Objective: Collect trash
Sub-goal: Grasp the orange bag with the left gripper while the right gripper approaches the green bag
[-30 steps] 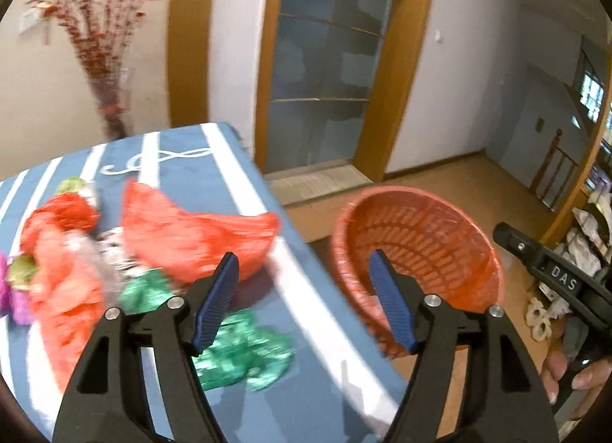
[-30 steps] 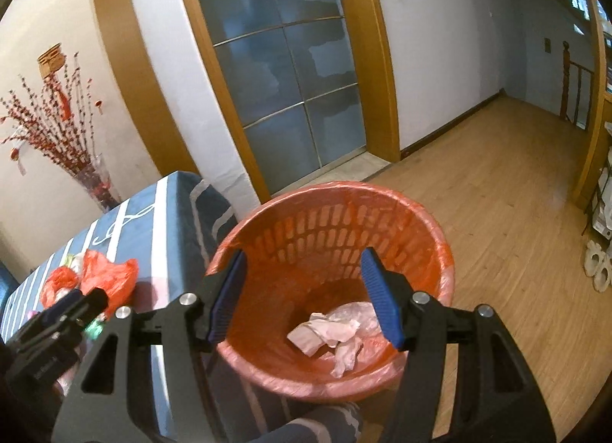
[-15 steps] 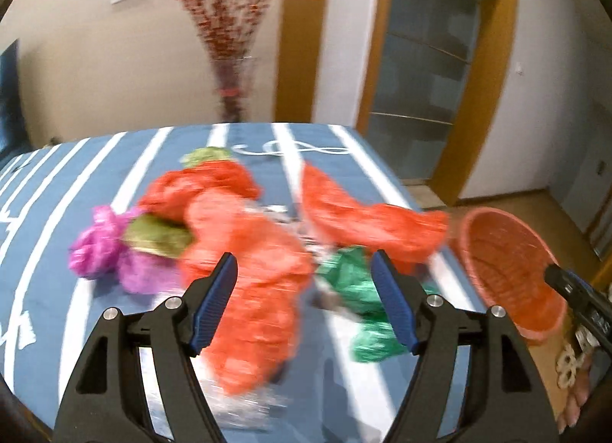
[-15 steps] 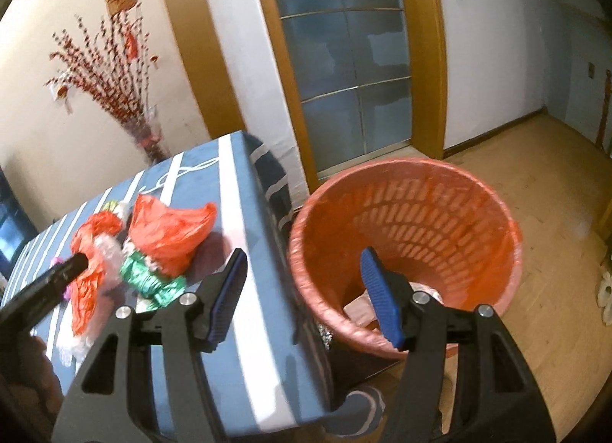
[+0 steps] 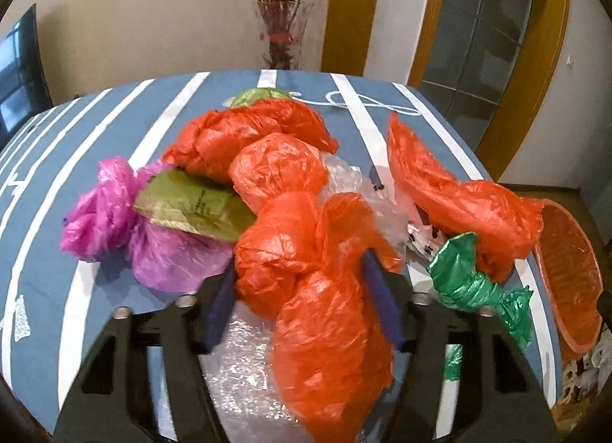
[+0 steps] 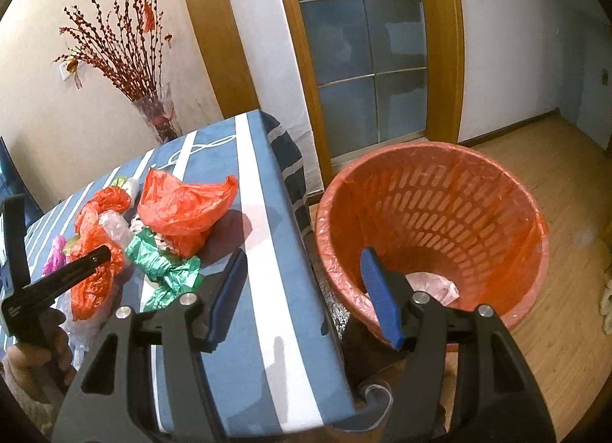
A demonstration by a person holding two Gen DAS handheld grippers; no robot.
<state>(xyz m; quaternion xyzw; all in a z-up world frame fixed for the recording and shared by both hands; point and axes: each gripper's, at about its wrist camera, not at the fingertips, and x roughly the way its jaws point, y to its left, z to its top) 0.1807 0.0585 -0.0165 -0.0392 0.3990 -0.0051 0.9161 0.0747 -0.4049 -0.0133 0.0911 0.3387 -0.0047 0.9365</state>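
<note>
A heap of crumpled plastic bags lies on the blue striped table (image 5: 95,129): orange bags (image 5: 279,171), a pink bag (image 5: 103,209), a green foil wrapper (image 5: 466,282), an olive bag (image 5: 195,206) and bubble wrap (image 5: 244,378). My left gripper (image 5: 302,305) is open, its jaws on either side of the nearest orange bag (image 5: 325,336). My right gripper (image 6: 302,293) is open and empty, above the table's edge beside the orange trash basket (image 6: 432,236), which holds some pale plastic (image 6: 432,282).
A vase of red branches (image 5: 279,33) stands at the table's far end. A glass door (image 6: 363,41) and wooden floor (image 6: 566,213) lie beyond the basket. The left gripper also shows in the right wrist view (image 6: 76,267).
My left gripper swung from the basket to the heap and moved down around the nearest orange bag. My right gripper drew back and turned left, so the table shows beside the basket.
</note>
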